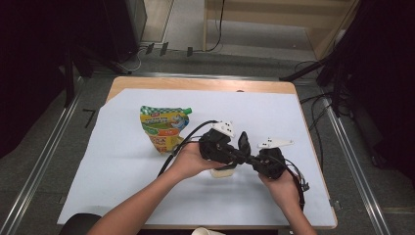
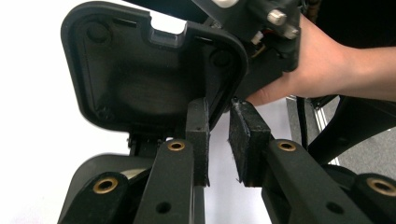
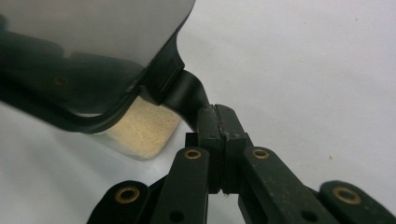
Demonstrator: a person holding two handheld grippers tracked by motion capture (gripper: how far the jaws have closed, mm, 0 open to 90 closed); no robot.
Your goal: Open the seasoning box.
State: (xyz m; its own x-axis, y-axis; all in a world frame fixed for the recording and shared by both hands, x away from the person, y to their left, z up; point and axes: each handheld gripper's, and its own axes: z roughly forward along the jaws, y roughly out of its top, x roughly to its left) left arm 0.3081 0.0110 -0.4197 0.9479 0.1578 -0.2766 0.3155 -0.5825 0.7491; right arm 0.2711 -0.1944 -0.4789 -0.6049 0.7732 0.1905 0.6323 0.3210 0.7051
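Your desk [image 1: 147,205] is covered by a pale sheet, with a snack pouch [image 1: 164,128] standing back-left, well apart from the work. Centre-front, your right tongs [image 3: 223,135] are clenched on the tab of the black lid [image 2: 149,79]; your left tongs [image 2: 219,140] straddle its rim (pads not pressing). The clear container [image 3: 140,133] sits beneath. Open sheet lies all round.

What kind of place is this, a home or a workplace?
Probably a lab or a recording workspace, not a home: a wooden table covered with a white sheet, metal rails on the grey floor, and loose cables beside dark equipment stands.
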